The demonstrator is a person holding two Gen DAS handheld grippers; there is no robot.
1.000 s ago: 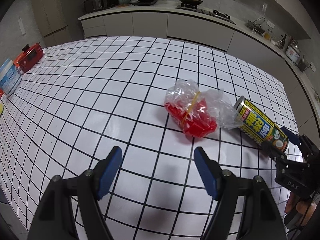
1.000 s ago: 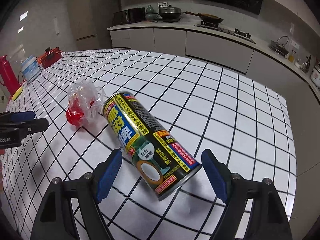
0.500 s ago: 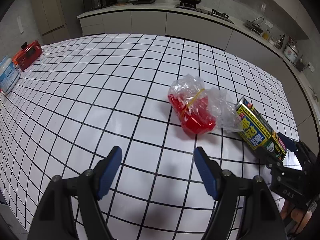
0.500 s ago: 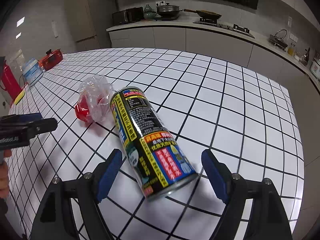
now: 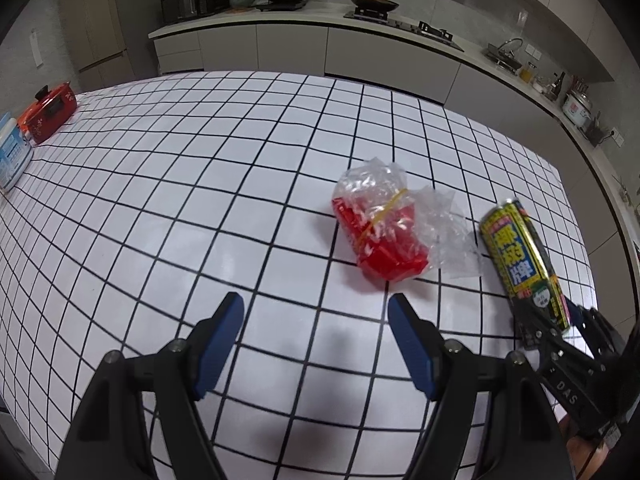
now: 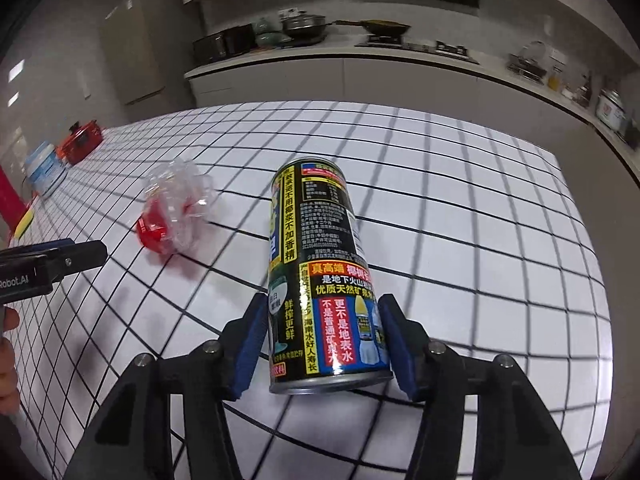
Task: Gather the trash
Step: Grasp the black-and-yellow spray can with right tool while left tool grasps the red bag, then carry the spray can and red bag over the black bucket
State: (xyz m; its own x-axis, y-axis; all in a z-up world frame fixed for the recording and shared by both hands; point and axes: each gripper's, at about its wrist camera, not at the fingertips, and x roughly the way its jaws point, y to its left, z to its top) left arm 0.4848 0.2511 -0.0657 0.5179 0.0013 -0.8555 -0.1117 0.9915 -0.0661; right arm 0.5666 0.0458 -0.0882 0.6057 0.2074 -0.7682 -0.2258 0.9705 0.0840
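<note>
A black and yellow drink can (image 6: 320,276) is held at its near end between the blue pads of my right gripper (image 6: 322,344), tilted up off the white tiled table (image 6: 460,208). It also shows in the left wrist view (image 5: 520,260), with the right gripper (image 5: 560,328) at its lower end. A crumpled clear bag with red contents and a yellow rubber band (image 5: 380,228) lies on the table left of the can, also seen in the right wrist view (image 6: 172,216). My left gripper (image 5: 316,344) is open and empty, short of the bag.
At the table's far left edge stand a red container (image 5: 50,110) and a white and blue tub (image 5: 12,156). A yellow sponge (image 6: 22,222) lies near them. Kitchen counters with pots and a stove run behind the table.
My right gripper has closed on the can's near end and lifted it so it tilts up. The left gripper has stayed open and barely shifted.
</note>
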